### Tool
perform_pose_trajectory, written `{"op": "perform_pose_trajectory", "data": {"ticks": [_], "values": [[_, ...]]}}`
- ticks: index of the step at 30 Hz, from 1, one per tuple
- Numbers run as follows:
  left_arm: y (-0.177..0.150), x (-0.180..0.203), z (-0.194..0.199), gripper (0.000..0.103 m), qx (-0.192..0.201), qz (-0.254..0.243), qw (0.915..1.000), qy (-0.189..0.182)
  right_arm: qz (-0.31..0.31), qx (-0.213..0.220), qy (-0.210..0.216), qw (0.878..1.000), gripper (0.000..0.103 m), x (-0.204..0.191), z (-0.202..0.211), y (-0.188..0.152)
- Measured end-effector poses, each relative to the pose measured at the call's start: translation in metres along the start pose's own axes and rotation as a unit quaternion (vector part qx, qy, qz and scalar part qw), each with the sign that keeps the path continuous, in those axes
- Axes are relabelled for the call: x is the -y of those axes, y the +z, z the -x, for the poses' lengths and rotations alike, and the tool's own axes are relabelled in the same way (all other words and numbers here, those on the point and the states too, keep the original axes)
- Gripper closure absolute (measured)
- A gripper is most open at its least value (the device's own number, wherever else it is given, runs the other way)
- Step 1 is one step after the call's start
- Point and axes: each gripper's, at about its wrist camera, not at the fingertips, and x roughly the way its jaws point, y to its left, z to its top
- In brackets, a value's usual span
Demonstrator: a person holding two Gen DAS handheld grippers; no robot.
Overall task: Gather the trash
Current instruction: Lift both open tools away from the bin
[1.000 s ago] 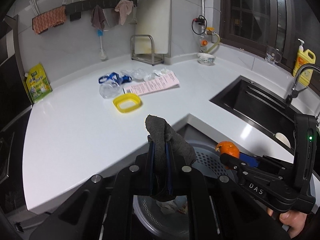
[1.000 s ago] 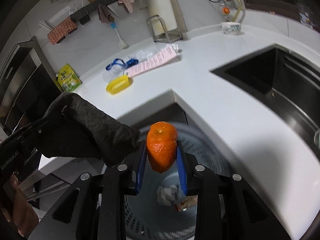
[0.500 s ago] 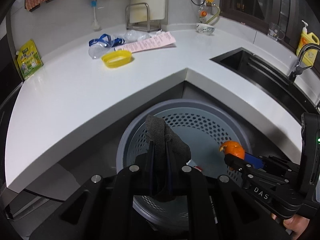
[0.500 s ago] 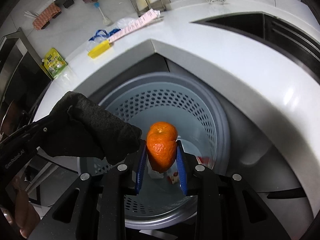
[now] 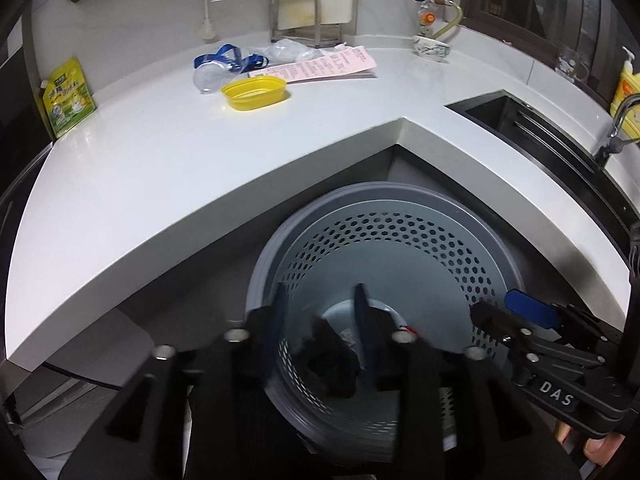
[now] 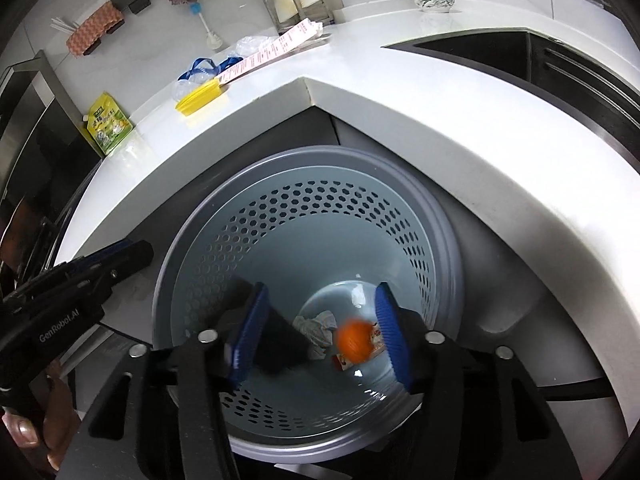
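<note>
Both grippers hang over a grey perforated trash basket [image 5: 492, 240] [image 6: 440, 216] on the floor under the counter corner. My left gripper [image 5: 320, 308] is open; a dark grey rag [image 5: 332, 356] falls below it into the basket, also blurred in the right wrist view [image 6: 280, 344]. My right gripper [image 6: 320, 320] is open; an orange [image 6: 354, 340] drops between its fingers toward crumpled paper [image 6: 316, 326] and a wrapper on the basket floor. More trash lies on the white counter: a yellow lid [image 5: 256, 92], a pink receipt [image 5: 328, 66], a clear bottle with blue strap [image 5: 212, 72].
The white counter [image 5: 160, 168] wraps around the basket. A black sink [image 5: 540, 128] with a faucet is at the right. A green-yellow pouch [image 5: 66, 98] leans at the counter's left end. A rack with a cutting board [image 5: 312, 12] and a small bowl [image 5: 432, 48] stand at the back.
Both grippers opened over the basket. The rag left the left gripper and the orange left the right gripper; both are falling in.
</note>
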Motion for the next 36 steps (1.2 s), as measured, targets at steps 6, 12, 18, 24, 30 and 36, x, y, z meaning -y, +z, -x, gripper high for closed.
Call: {"op": "perform_pose_trajectory", "data": {"ticks": [6,12,18,24,30,36], "values": [[0.000,-0.003,0.002,0.042,0.007,0.004,1.0000,0.004,-0.001,-0.007,0.000,1.000,0.049,0.001,-0.001,-0.002],[0.000,-0.005,0.002,0.034,0.006,0.007,0.9999,0.006,-0.005,-0.005,0.003,1.000,0.047,0.003,0.001,-0.002],[0.000,-0.006,0.002,0.026,0.007,0.012,0.9998,0.013,-0.007,-0.003,0.001,1.000,0.045,0.005,0.002,-0.003],[0.003,-0.010,0.005,0.018,0.015,0.022,0.9994,0.021,-0.009,-0.005,-0.002,1.000,0.045,0.008,0.001,-0.004],[0.012,-0.016,0.008,0.015,0.024,0.031,0.9988,0.029,-0.009,0.005,-0.009,1.000,0.043,0.010,0.006,0.001],[0.018,-0.021,0.012,0.015,0.032,0.036,0.9985,0.028,-0.001,0.013,-0.013,1.000,0.041,0.006,0.008,0.010]]}}
